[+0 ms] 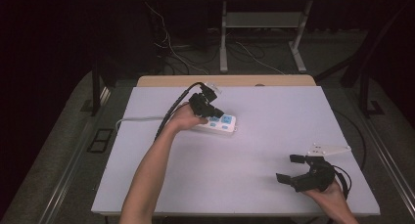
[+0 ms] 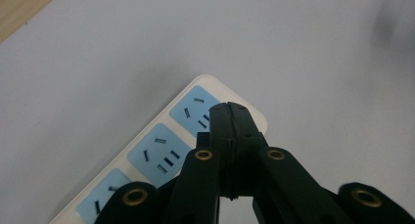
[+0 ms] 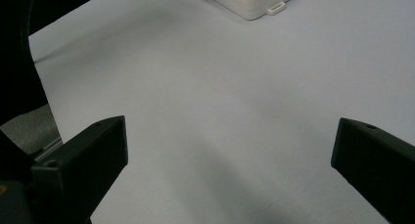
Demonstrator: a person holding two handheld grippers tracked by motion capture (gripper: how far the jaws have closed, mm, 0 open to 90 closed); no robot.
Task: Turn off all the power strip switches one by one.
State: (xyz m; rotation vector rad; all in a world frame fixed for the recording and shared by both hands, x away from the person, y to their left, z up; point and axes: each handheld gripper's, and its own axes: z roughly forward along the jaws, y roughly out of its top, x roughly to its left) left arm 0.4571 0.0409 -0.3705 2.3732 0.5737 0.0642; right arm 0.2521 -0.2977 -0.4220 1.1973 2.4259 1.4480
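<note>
A white power strip (image 1: 222, 123) with blue sockets lies left of centre on the white board. My left gripper (image 1: 218, 113) hovers at its near end, jaws pressed together with nothing between them. In the left gripper view the shut tips (image 2: 230, 109) sit over the end socket of the power strip (image 2: 159, 153); I cannot tell whether they touch it. My right gripper (image 1: 287, 168) is at the front right of the board, open wide and empty. In the right gripper view its jaws (image 3: 230, 136) frame bare board, with the power strip's end (image 3: 249, 1) far ahead.
The strip's grey cable (image 1: 139, 119) runs left off the white board (image 1: 274, 116). A wooden table edge (image 1: 225, 80) shows behind the board. Cables and metal desk legs (image 1: 223, 38) stand on the floor beyond.
</note>
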